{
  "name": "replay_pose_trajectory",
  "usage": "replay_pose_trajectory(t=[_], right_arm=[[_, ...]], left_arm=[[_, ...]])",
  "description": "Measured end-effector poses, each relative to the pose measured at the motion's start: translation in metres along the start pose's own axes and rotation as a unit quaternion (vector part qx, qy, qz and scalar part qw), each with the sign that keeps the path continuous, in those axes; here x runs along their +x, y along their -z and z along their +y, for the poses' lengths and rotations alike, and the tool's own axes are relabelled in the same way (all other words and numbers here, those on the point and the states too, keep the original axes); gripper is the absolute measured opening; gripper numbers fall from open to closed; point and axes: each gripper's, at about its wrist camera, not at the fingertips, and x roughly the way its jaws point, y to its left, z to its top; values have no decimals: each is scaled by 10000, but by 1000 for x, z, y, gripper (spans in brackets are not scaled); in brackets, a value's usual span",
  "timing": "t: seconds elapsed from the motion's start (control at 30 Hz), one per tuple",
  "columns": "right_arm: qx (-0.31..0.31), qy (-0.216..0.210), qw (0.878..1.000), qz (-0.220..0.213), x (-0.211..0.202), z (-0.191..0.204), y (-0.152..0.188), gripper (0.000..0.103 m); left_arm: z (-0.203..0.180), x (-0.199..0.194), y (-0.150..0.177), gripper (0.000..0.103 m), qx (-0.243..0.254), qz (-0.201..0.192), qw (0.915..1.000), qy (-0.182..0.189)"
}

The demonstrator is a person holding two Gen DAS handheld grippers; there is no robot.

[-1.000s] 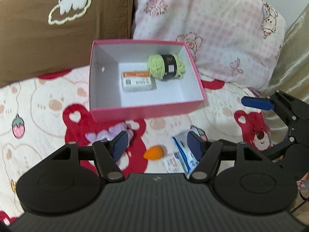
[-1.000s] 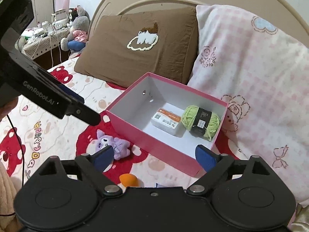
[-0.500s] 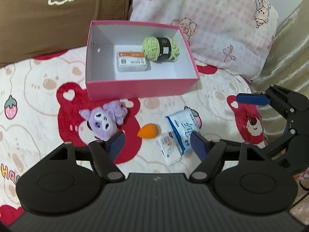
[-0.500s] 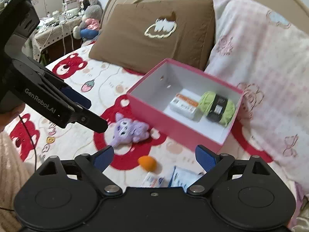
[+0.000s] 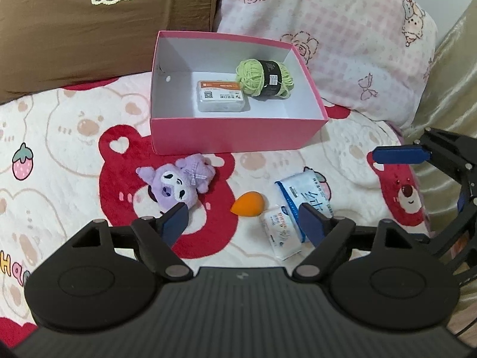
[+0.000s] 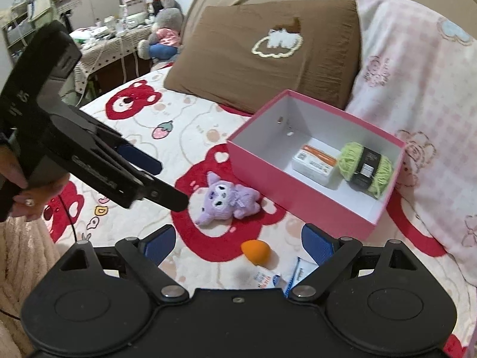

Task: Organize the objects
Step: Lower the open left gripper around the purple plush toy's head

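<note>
At far left, a cluttered side table [image 6: 119,38] with a grey plush toy [image 6: 162,26] stands beside the bed. The cream bedspread with red bear prints [image 5: 74,137] runs up to a brown embroidered pillow [image 5: 107,26] and a pink checked pillow [image 5: 334,41].

On it lie a purple plush doll [image 5: 179,183], an orange teardrop sponge [image 5: 249,204] and two white-and-blue tissue packs [image 5: 298,208], all in front of the open pink cardboard box [image 5: 235,135], which holds a white labelled packet [image 5: 222,95] and a green yarn ball [image 5: 263,77].

The left gripper [image 5: 243,223] has just been opening, nothing between its jaws. The right gripper [image 6: 238,241] stands spread and empty.

The right gripper partly covers the tissue packs in its own view; the print on the packs is too small to read.
</note>
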Motion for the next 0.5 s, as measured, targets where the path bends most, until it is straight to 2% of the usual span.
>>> replay_pose_trajectory(t=[0.17, 0.4, 0.5], right_arm=[[-194, -88, 9998, 46, 15, 9, 1, 94], [-539, -130, 9985, 29, 35, 21, 5, 94], [-631, -247, 9977, -14, 44, 24, 6, 94]], left_arm=[[4, 6, 6, 80, 76, -131, 9999, -46], [24, 25, 11, 80, -217, -51, 9997, -90], [31, 33, 15, 80, -203, -117, 9994, -246]])
